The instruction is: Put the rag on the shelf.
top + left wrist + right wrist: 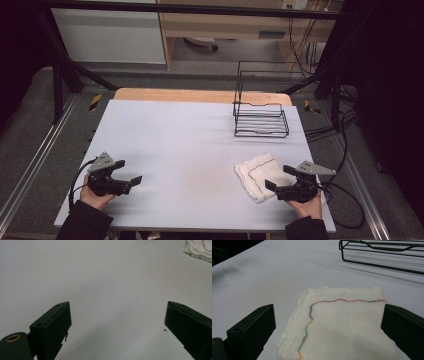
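Right hand-held gripper [328, 332] stands wide open and empty, jaws straddling the folded cloth [342, 325] at the tabletop's [175, 150] near right. Left hand-held gripper [117, 327] is likewise open and empty over bare surface, well apart. Risk: the jaws may pinch only the top layer, so the fold opens or drags towards the wire rack [261, 120].

Folded white cloth [342, 325] is running off the right gripper view's bottom edge; wire rack [382, 255] is being cropped at top.
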### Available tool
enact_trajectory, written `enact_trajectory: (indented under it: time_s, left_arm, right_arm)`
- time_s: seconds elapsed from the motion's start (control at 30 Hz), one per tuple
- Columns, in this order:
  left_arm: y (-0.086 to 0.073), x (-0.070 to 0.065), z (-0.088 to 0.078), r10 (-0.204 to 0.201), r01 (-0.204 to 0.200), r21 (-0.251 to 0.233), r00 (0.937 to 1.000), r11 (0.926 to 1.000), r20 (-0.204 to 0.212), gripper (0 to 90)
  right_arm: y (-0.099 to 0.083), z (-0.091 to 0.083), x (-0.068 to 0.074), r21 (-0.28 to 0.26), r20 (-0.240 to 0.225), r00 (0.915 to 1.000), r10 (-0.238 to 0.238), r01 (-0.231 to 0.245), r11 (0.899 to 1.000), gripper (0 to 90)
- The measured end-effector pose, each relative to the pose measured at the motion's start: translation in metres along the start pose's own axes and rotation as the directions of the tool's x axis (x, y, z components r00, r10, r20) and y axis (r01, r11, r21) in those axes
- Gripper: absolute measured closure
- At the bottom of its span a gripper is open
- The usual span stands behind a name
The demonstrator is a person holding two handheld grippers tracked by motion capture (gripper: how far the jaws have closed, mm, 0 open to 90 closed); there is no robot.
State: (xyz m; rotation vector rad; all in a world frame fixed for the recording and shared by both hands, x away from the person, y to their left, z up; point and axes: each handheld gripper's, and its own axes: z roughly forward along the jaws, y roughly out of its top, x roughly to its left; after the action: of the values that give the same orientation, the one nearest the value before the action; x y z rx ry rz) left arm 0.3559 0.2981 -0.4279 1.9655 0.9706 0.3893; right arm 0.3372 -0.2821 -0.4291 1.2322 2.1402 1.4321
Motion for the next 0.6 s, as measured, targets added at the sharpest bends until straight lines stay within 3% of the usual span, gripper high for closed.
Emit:
enact_trajectory:
  time_s: [0.33,0.6]
  left_arm:
    - [0.000,0.001,-0.002,-0.010,0.009,-0.009,0.9999,0.9999,-0.008,7.0]
    - [-0.001,0.002,-0.003,-0.014,0.014,-0.013,0.9998,0.9998,-0.014,7.2]
  right_arm:
    - [0.003,0.003,0.004,0.018,0.000,1.0000,0.001,-0.001,1.000,0.5]
    - [0.015,0.018,0.023,0.065,0.003,0.9989,-0.046,0.046,0.997,2.7]
